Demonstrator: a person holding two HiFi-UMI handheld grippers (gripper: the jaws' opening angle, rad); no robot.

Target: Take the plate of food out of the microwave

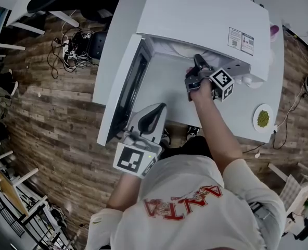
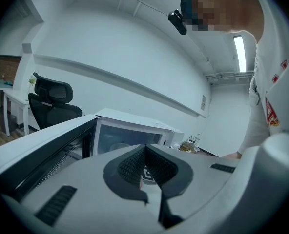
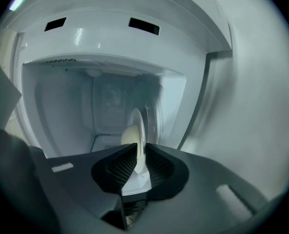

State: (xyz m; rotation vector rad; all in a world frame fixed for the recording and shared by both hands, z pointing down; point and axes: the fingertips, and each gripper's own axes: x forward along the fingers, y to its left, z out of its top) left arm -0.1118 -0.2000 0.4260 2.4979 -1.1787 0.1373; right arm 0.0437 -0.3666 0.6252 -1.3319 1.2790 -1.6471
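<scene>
**Three Eyes on One Microwave**

My head camera looks steeply down from well above onto the microwave [image 1: 206,14], its open door [image 1: 124,87], my left gripper [image 1: 153,113] and my right gripper [image 1: 198,62]. The left gripper's camera looks nearly level along its jaws from a little way off, past the door toward the cavity. The right gripper's camera sits at the cavity mouth, facing inward, with the plate [image 3: 145,126] right before the lens. All three share the microwave's open front.
</scene>
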